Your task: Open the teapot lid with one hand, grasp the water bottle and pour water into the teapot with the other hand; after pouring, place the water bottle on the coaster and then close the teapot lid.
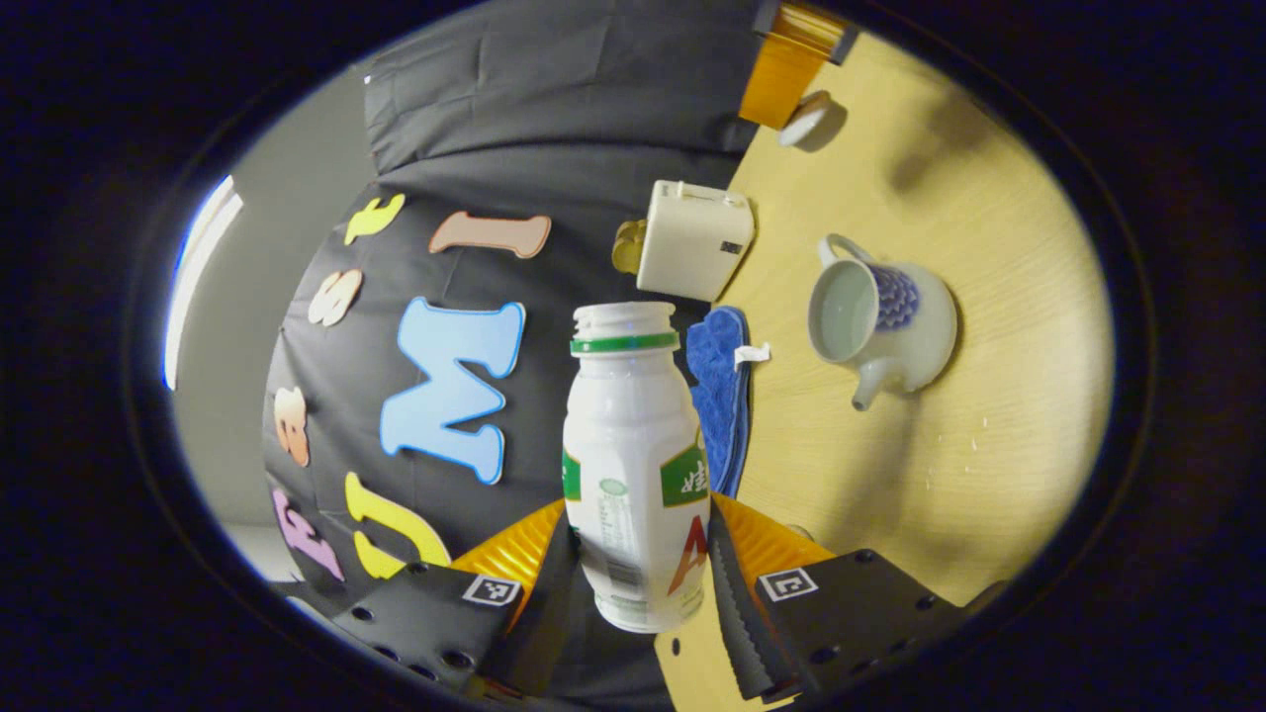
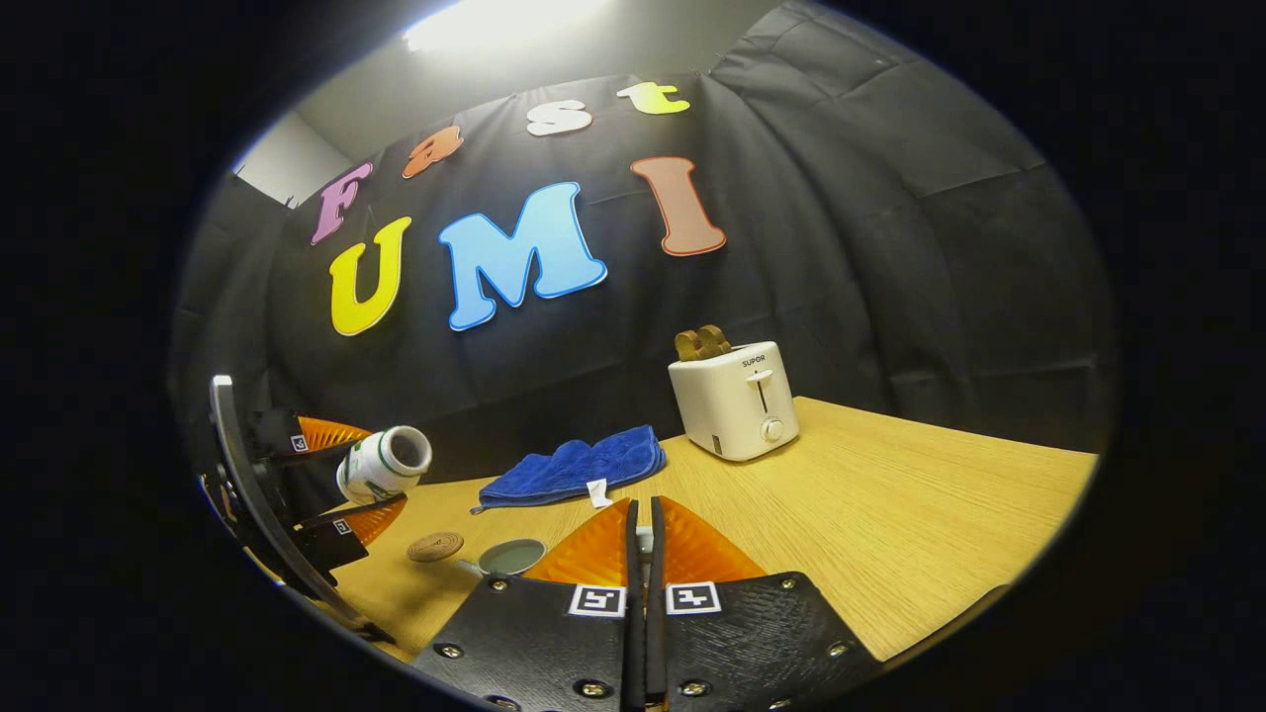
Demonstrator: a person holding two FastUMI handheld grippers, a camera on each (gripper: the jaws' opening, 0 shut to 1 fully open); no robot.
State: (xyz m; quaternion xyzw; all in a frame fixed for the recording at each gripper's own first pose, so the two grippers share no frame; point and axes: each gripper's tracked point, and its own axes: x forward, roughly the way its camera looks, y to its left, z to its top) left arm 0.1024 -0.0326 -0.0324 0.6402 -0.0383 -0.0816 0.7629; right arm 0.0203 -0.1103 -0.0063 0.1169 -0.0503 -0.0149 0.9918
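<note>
Toaster behind cloth on table, coaster beside teapot

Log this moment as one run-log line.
left gripper: shut on white plastic water bottle, uncapped, tilted | right gripper: shut, lid not visible | white ceramic teapot: open

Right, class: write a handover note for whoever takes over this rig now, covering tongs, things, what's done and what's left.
Left tongs: shut on the uncapped water bottle, tipped sideways above the table.
Right tongs: shut on a small white piece, apparently the teapot lid, held away from the pot.
Teapot: open, standing on the table; coaster bare beside it.
Done: lid off, bottle grasped. Cannot tell whether pouring is finished.
Left: pour if needed, set bottle on coaster, put lid back on.
</note>
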